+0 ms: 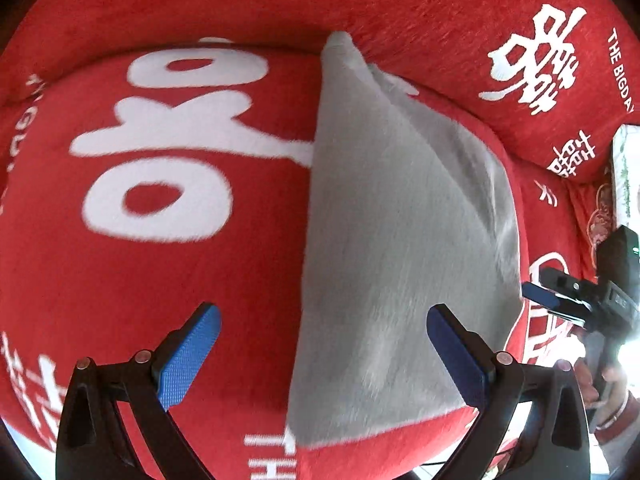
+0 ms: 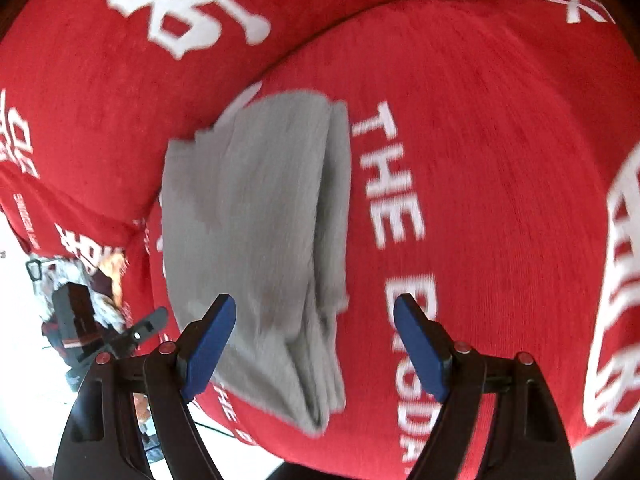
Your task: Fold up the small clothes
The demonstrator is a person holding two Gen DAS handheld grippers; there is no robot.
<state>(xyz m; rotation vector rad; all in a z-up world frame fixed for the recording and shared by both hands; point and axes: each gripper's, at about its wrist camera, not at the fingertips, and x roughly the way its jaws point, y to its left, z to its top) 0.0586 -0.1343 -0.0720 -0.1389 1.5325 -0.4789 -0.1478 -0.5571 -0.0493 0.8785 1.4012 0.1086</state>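
the grey garment (image 1: 400,240) lies folded flat on the red cushion (image 1: 160,280), which carries large white characters and lettering. in the left wrist view the garment runs as a long band from 12 o'clock down to 6 o'clock, slightly right of centre, with its narrow end touching the red backrest (image 1: 400,8) at 12 o'clock. the left gripper (image 1: 324,356) hangs above the cushion with both blue pads spread wide and nothing clamped; its right pad sits over the garment's lower part, its left pad over bare red fabric. the right gripper (image 2: 314,346) is likewise released, jaws wide, straddling the near end of the garment (image 2: 256,220), whose stacked folded edges show along its 3 o'clock side. no pad presses on the cloth. the right tool appears at 3 o'clock in the left wrist view, with part of a hand (image 1: 600,384) on its handle.
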